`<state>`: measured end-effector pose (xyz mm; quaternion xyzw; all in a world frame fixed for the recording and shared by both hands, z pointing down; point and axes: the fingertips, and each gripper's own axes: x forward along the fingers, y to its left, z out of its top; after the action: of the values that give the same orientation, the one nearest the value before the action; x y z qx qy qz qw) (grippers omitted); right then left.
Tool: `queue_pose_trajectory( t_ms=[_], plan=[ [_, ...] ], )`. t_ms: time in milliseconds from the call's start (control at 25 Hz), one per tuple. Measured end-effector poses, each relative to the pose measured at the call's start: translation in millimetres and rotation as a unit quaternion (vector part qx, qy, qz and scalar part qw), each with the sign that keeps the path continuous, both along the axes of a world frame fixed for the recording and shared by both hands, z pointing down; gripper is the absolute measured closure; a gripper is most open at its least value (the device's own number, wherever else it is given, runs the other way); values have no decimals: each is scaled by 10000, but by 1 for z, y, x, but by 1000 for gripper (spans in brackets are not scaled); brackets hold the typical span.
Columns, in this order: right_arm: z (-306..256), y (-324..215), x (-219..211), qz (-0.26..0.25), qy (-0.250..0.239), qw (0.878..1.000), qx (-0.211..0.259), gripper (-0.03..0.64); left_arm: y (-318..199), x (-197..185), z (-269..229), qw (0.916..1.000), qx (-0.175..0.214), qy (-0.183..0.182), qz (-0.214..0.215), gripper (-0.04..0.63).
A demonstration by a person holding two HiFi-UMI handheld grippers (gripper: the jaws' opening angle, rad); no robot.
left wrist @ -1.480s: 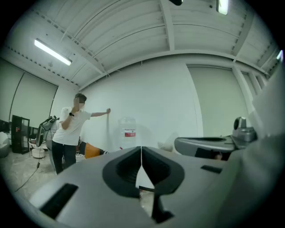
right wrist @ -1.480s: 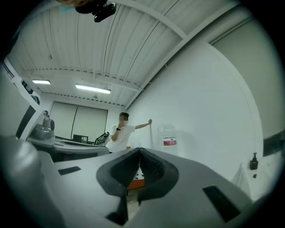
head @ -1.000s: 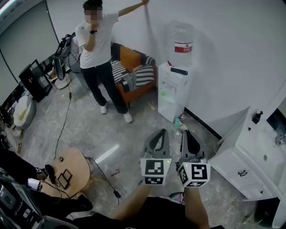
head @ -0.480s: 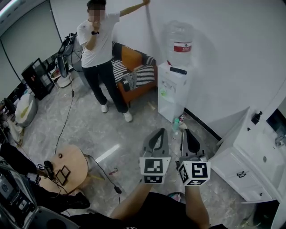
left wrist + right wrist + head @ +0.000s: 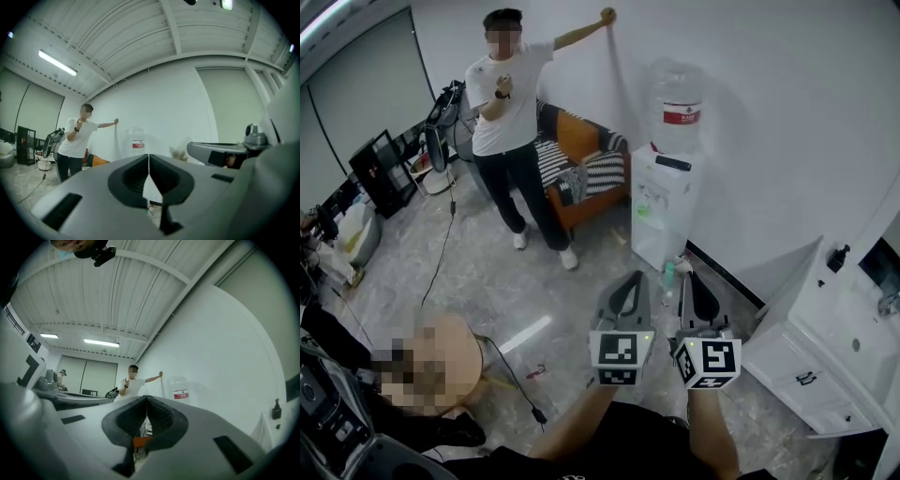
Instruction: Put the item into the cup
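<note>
The grey hand-held left gripper (image 5: 631,281) and right gripper (image 5: 694,279) sit side by side, jaws pressed together on nothing. No cup or item shows near them; ahead stands a white water dispenser (image 5: 661,202). I'd locate both first, then open one gripper.

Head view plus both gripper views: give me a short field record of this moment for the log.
setting: room with grey floor
left gripper: jaws together, nothing between them
right gripper: jaws together, empty
task things: none in any view
ahead: water dispenser at the white wall, sofa beside it
bystander: person in white shirt, hand on wall
</note>
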<state>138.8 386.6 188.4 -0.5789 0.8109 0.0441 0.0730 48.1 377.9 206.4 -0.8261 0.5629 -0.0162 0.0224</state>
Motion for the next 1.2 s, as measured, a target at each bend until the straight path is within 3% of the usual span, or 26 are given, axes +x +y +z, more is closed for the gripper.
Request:
queue_pose_trajectory(
  t_ms=[360,1000,1200],
  plan=[
    [19,-72,6,176,59,9998,-29,606,-73,4,14,9997,92,-51,210,581],
    [48,-336,-47,196,-133,9978,-619,606,-338,-50,45,9978,-597,-208,205,581],
    [44,-407,-69,159,67,9978,-643,606,-413,-71,49,9975,-692,-58,156,581]
  ],
)
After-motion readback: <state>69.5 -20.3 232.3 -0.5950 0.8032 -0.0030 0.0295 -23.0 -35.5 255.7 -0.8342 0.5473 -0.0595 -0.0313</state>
